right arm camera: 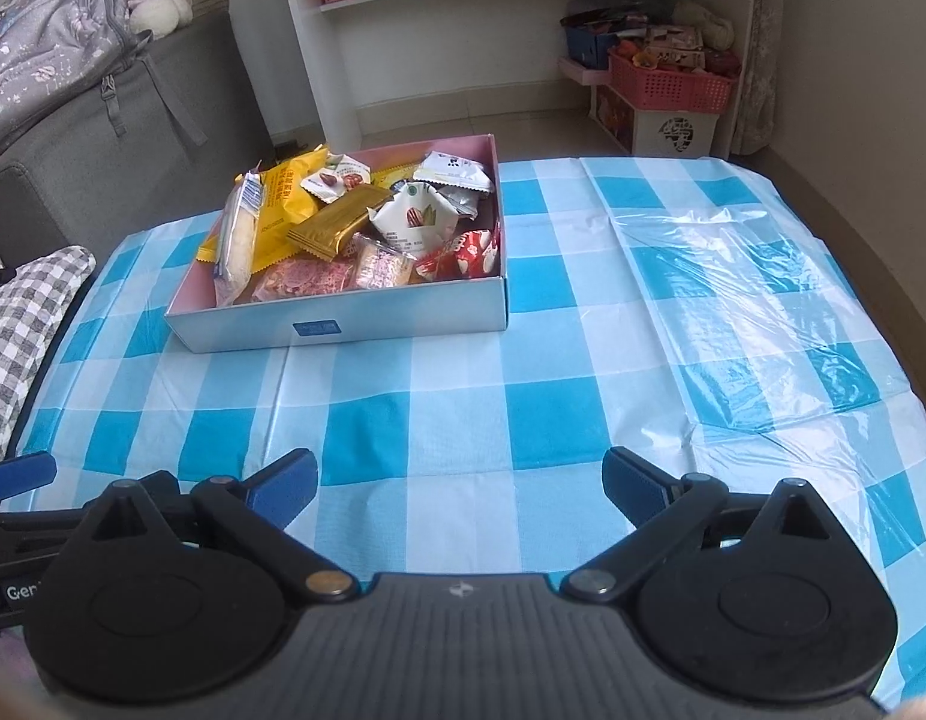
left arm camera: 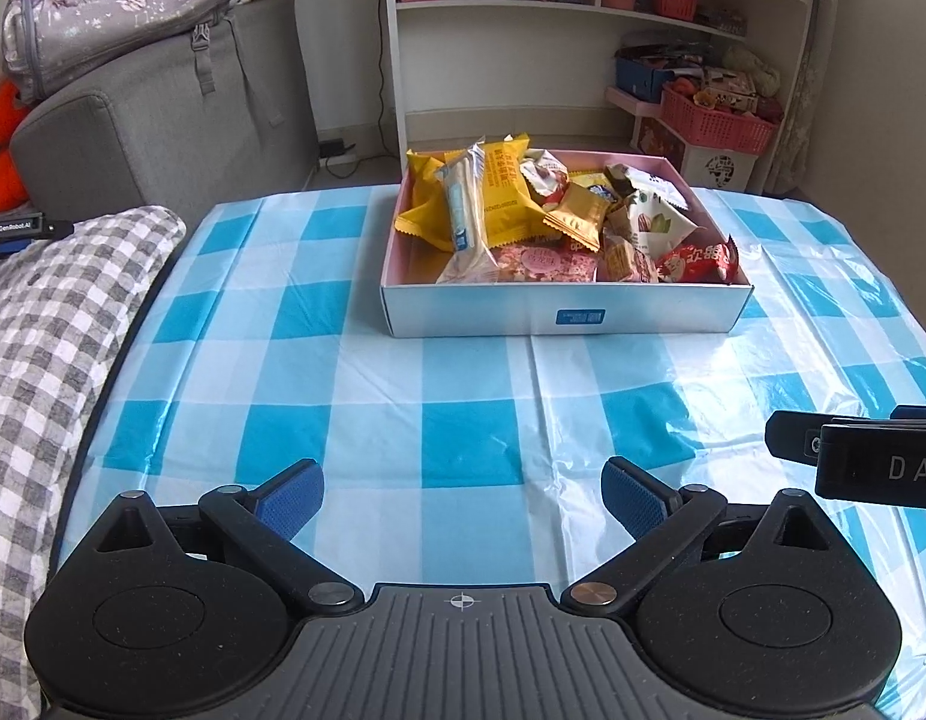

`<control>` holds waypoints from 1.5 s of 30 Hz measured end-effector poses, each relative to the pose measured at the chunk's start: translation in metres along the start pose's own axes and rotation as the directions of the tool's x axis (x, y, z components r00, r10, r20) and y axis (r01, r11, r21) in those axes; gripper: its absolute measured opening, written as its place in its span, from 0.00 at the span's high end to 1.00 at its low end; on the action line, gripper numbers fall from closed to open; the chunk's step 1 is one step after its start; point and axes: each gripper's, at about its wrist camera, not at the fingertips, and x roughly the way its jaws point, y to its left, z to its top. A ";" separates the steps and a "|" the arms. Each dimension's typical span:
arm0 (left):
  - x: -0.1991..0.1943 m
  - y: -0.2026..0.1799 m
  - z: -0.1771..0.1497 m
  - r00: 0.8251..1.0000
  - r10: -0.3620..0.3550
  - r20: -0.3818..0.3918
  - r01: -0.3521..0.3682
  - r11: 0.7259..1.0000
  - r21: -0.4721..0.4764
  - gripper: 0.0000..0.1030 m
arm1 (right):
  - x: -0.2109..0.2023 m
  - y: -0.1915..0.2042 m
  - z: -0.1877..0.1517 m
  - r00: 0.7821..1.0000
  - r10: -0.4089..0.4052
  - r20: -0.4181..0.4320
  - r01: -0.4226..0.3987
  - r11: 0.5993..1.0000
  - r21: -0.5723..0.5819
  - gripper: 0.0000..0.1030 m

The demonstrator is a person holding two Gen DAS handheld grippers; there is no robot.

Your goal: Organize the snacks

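Blue-checked tablecloth (left arm camera: 463, 420) is carrying the snack box (left arm camera: 568, 315) at 12 o'clock (packets heaped inside). Left gripper (left arm camera: 463, 495) and right gripper (right arm camera: 460, 489) are gaping wide, gripping nothing.

Snack packets (left arm camera: 523, 210) heaped in an open white box (left arm camera: 475, 315) — yellow, gold, red.

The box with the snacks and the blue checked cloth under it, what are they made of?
The box looks like thin cardboard: flat, stiff walls with sharp folded corners, a smooth pale outside and a pink inside. The checked cloth looks like thin plastic sheet, not fabric: it shines in the light, and it lies in crinkles and sharp fold lines.
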 end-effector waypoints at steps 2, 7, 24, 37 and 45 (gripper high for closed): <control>-0.002 -0.001 0.000 1.000 0.010 0.006 -0.010 1.000 0.003 0.03 | 0.000 -0.001 0.000 1.000 -0.006 -0.003 0.006 1.000 0.006 0.02; -0.001 -0.001 0.000 1.000 -0.001 -0.003 0.001 1.000 -0.001 0.00 | -0.003 0.003 -0.001 0.999 -0.031 0.014 0.032 0.999 -0.021 0.01; -0.004 0.001 0.001 1.000 0.013 -0.005 -0.013 1.000 -0.006 0.00 | 0.000 0.003 -0.001 1.000 -0.029 0.000 0.029 1.000 -0.003 0.00; -0.004 0.001 0.001 1.000 0.016 -0.002 -0.016 1.000 -0.008 0.00 | 0.001 0.004 -0.001 1.000 -0.030 -0.006 0.030 1.000 -0.004 0.00; -0.006 0.000 0.001 1.000 0.024 0.010 -0.024 1.000 -0.004 0.00 | 0.001 0.004 -0.001 1.000 -0.030 -0.007 0.030 1.000 -0.006 0.00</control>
